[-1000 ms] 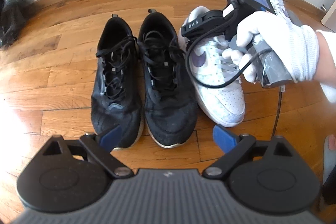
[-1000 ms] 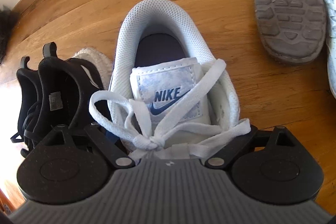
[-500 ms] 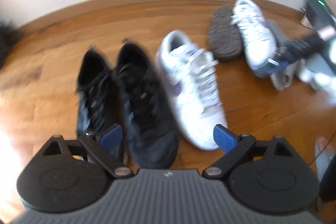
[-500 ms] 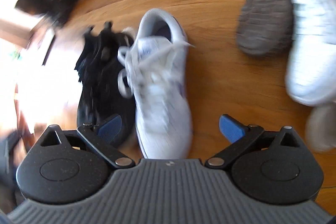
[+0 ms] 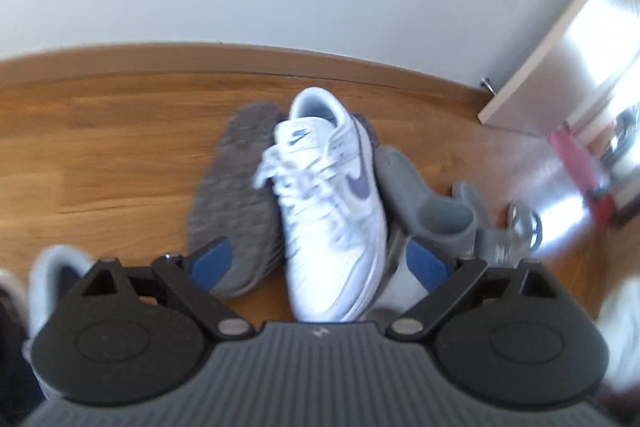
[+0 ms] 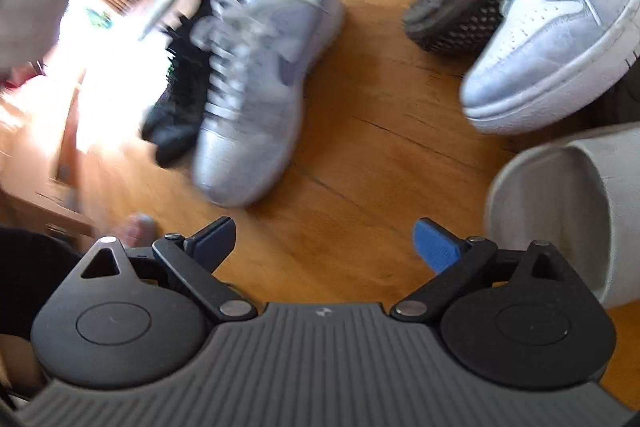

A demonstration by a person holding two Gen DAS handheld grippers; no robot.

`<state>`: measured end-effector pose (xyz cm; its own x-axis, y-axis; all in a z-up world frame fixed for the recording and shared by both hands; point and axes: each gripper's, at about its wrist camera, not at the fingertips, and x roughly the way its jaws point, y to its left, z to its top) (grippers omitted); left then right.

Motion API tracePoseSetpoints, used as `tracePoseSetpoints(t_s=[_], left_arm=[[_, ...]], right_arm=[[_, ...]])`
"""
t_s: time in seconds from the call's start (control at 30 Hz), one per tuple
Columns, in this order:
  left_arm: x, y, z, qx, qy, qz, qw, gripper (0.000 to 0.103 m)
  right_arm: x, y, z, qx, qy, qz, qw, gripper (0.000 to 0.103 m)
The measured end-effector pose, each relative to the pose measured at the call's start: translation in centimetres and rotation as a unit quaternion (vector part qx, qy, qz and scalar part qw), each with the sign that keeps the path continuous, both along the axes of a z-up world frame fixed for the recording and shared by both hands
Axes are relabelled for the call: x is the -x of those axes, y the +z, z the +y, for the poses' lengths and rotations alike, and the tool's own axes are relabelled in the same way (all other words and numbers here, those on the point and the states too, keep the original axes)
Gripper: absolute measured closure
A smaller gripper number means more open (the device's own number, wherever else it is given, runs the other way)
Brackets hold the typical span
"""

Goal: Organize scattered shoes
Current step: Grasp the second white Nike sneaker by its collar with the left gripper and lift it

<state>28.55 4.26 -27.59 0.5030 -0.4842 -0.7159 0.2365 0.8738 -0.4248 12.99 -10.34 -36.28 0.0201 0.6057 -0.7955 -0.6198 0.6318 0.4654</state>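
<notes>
Your left gripper (image 5: 318,261) gapes wide, empty, before a white sneaker (image 5: 332,203) wedged between an upturned sole (image 5: 236,203) and grey slide (image 5: 432,203). Your right gripper (image 6: 324,239) is wide too; its mate (image 6: 252,87) lies blurred beside black shoes (image 6: 180,99).

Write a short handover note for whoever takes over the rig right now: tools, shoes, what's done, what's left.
Left tool: open, empty, pointed at the second white Nike sneaker.
Right tool: open, empty, above bare floor.
Done: one white Nike sneaker stands beside the black sneakers on the left.
Left: its mate sits apart near the wall, against an upturned grey-soled shoe, with a grey slide on its other side and a pale slide nearby. Move the mate next to its partner, then sort the rest.
</notes>
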Motion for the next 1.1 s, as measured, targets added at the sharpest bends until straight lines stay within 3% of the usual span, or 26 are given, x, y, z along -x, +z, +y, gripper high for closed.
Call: tracePoseSetpoints(t_s=[0.03,0.17,0.23,0.33,0.4,0.53,0.7,0.83,0.93,1.1], left_arm=[[-0.6,-1.0,-0.5,0.008,0.008,0.006,0.9999,0.009],[-3.0,-4.1,-1.4,0.055,0.059,0.025,0.9964,0.009],[-4.4,-5.2,-2.4,0.065,0.062,0.027,0.9956,0.009],[-5.7,-6.2,-4.5,0.015,0.059,0.003,0.9981,0.009],[-6.3,-7.1,-5.2,-0.002,0.058,-0.005,0.9983,0.009],[-6.6,-8.3,-5.8,-0.009,0.053,-0.027,0.9982,0.004],[-5.5,-8.1,-7.0,-0.016,0.031,-0.052,0.9981,0.002],[-5.7,-9.3,-5.8,0.014,0.011,-0.042,0.9990,0.001],[-6.9,-10.2,-3.8,0.050,0.047,-0.029,0.9972,0.001],[-8.2,-10.3,-3.0,0.053,0.071,-0.031,0.9956,0.000]], right_arm=[[-0.2,-0.3,-0.4,0.009,-0.008,-0.002,1.000,0.015],[-1.5,-1.4,-3.6,-0.002,-0.053,0.016,0.998,0.019],[-2.3,-2.2,-6.1,-0.007,-0.091,0.045,0.995,0.020],[-3.3,-3.4,-9.6,0.008,-0.141,0.061,0.988,0.019],[-3.4,-4.0,-11.7,0.025,-0.157,0.050,0.986,0.010],[-3.3,-4.2,-14.4,0.007,-0.171,0.073,0.983,0.006],[-2.8,-2.9,-14.0,-0.024,-0.153,0.078,0.985,0.004],[-2.2,-1.9,-13.9,-0.045,-0.143,0.086,0.985,0.001],[-1.8,-2.1,-14.1,-0.048,-0.140,0.104,0.983,0.001],[-1.5,-2.9,-14.1,-0.042,-0.142,0.126,0.981,0.001]])
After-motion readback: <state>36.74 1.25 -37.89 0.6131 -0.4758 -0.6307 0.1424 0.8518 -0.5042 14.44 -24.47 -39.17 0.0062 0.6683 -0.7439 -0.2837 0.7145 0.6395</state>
